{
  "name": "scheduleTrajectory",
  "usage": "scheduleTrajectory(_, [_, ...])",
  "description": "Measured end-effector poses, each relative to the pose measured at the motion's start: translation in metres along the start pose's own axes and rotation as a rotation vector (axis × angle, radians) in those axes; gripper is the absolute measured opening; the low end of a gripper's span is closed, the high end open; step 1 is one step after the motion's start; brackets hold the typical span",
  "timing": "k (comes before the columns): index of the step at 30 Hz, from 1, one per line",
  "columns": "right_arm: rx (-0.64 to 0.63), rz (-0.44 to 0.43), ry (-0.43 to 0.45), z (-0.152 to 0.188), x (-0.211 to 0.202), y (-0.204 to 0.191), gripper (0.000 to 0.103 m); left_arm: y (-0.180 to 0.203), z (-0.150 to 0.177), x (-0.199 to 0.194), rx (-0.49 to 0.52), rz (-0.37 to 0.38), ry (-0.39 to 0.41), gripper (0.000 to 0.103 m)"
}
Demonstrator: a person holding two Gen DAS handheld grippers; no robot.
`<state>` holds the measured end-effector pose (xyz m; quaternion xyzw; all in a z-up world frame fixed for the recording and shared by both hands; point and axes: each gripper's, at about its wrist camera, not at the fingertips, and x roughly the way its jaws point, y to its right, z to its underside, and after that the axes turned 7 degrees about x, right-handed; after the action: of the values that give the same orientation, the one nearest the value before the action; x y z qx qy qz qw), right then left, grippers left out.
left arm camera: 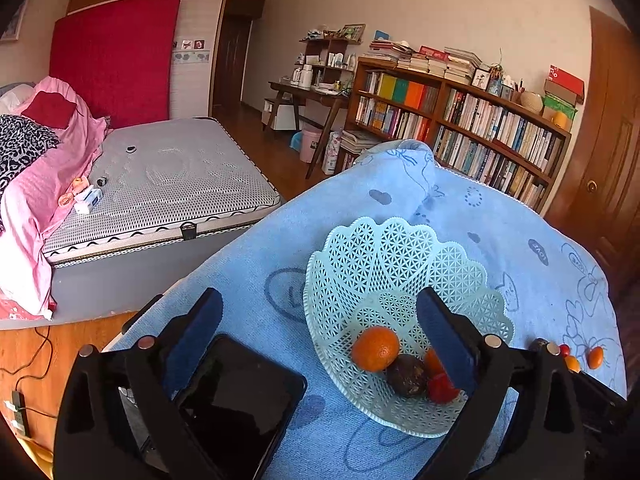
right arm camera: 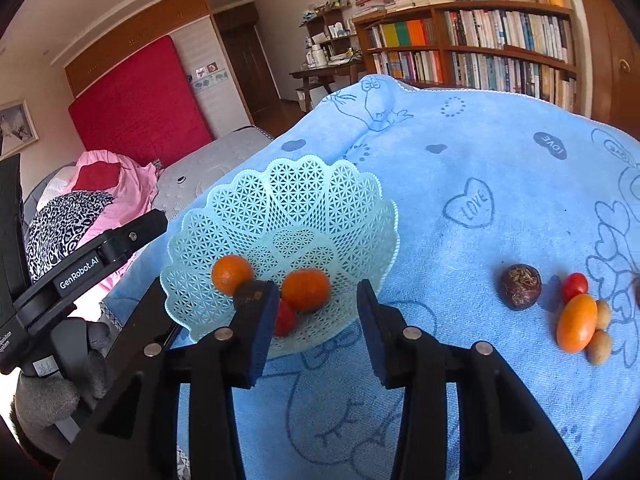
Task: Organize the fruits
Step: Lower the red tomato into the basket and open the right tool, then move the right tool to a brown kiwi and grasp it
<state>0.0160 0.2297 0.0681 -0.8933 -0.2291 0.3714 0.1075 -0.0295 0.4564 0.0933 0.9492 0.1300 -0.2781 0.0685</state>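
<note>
Fruits (right arm camera: 576, 322) outside basket (right arm camera: 280, 208) clearest from right wrist.

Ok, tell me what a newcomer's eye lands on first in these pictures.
First, the pale green lattice plastic basket on the blue cartoon-printed towel, holding two round orange tangerines, a red cherry tomato and a dark brown fruit. Next, loose fruit lies on the towel to its right, led by an oval orange kumquat. Both tongs stand open and hold nothing.

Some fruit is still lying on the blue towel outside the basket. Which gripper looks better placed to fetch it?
The right gripper, probably. It is open and empty, and the dark brown round fruit and orange oval fruit lie on its side of the pale green lattice basket. The left gripper hangs over the basket.
</note>
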Motion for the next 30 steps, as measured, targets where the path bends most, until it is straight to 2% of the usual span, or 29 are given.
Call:
scheduleTrajectory(2, [0.017,0.012,0.006,0.001,-0.001,0.006,0.048,0.002,0.000,0.000,0.002,0.005,-0.004,0.099])
scheduleTrajectory(7, [0.049,0.028,0.011,0.004,-0.004,0.020,0.051,0.009,0.001,0.001,0.014,0.012,-0.011,0.100])
scheduleTrajectory(15, [0.089,0.060,0.022,0.009,-0.014,0.043,0.051,0.013,0.004,0.001,0.011,0.032,-0.017,0.100])
scheduleTrajectory(30, [0.190,0.162,0.060,0.021,-0.045,0.106,0.052,0.044,0.009,-0.008,0.083,0.080,0.000,0.100])
